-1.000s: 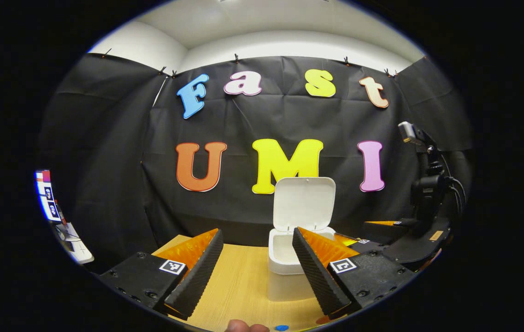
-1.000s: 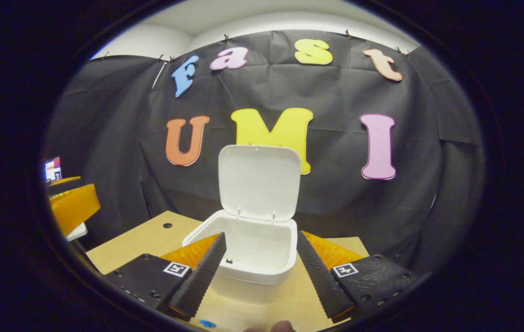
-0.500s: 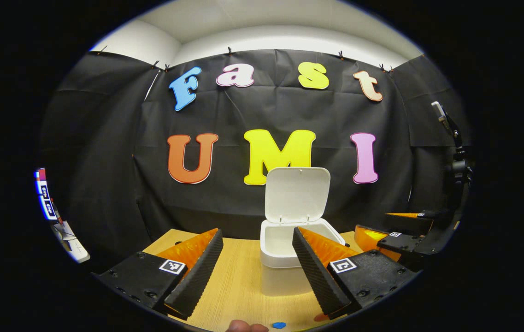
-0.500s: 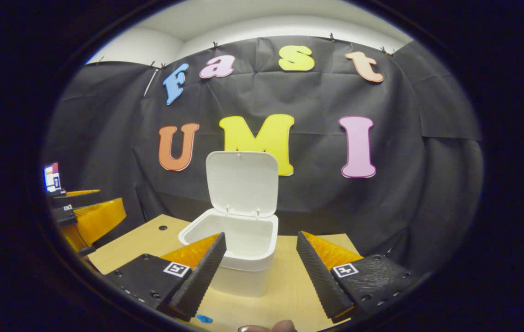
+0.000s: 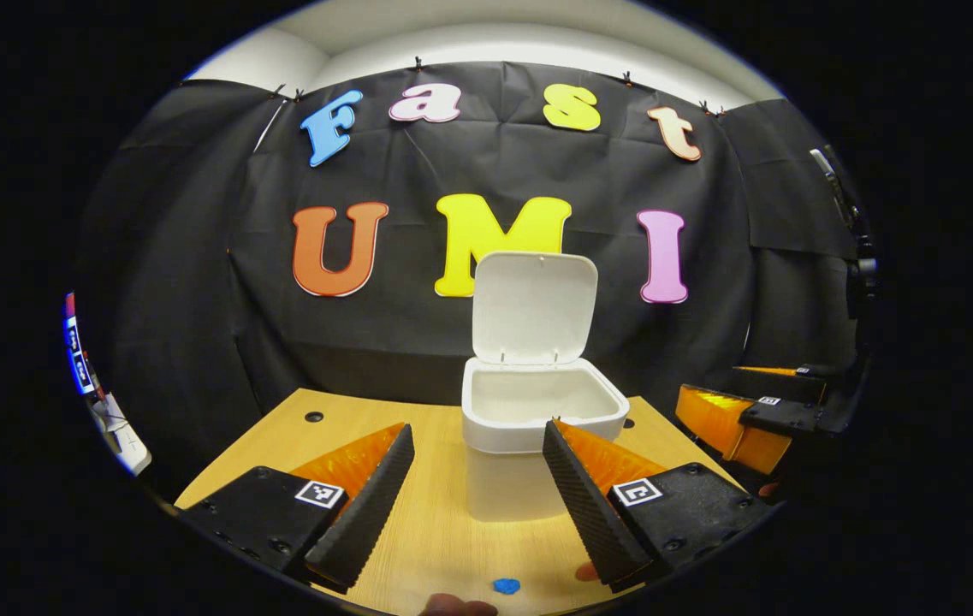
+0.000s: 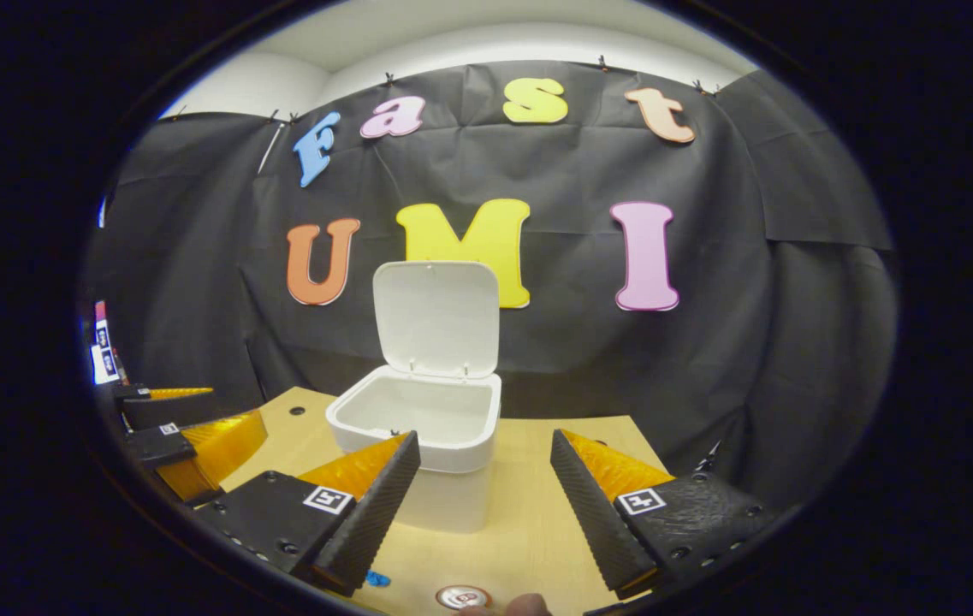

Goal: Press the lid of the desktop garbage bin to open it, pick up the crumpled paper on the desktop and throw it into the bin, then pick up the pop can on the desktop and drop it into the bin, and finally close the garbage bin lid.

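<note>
Light wood-grain table [image 5: 443, 530] [image 6: 537, 522], w/ a small round hole [image 5: 313, 417] [image 6: 297, 411] near its far left corner. White bin [image 5: 529, 428] [image 6: 435, 445] stands on it toward the back edge, lid upright. Rel. to the bin: small blue scrap [image 5: 505, 586] [image 6: 376, 579] lies on the table well in front, near the front edge; round can top [image 6: 461, 595] also at the front edge, just right of the scrap.

Bright overhead light, sharp, fisheye-warped edges
</note>
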Tool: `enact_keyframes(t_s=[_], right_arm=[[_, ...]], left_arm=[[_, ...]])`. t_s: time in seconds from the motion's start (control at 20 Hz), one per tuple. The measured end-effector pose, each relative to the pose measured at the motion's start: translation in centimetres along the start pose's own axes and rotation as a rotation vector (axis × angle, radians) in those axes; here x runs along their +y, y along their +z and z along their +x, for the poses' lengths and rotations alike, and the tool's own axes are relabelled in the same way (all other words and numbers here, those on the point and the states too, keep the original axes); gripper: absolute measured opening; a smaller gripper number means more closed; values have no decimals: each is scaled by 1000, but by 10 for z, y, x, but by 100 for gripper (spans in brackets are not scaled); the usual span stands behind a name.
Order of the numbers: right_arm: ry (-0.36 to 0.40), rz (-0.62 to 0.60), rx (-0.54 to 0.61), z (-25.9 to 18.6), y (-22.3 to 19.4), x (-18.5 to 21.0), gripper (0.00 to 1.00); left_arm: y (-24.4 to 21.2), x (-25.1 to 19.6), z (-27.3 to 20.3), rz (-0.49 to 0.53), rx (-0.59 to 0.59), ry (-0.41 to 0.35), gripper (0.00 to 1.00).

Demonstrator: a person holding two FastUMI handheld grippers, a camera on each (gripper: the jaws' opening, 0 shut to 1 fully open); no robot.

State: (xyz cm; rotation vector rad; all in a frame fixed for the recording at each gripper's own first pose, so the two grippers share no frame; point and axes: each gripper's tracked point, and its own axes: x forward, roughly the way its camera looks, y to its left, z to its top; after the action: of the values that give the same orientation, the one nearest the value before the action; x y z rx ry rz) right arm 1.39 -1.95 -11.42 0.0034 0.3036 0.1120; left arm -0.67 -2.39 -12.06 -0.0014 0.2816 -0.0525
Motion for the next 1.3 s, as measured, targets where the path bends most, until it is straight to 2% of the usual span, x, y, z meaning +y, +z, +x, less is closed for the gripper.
enact_keyframes(t_s=[0.6,0.95,1.3], right_arm=[[-40,-27,121,-21,-60,-12,98],[-93,-44,220,-40,-105,-22,98],[-141,-61,260,-56,-121,-38,96]], left_arm=[[-126,-12,-3,-37,277,-51,99],[-203,-31,-18,-64,439,-89,99],[-261,-34,-14,-64,556,-93,99]])
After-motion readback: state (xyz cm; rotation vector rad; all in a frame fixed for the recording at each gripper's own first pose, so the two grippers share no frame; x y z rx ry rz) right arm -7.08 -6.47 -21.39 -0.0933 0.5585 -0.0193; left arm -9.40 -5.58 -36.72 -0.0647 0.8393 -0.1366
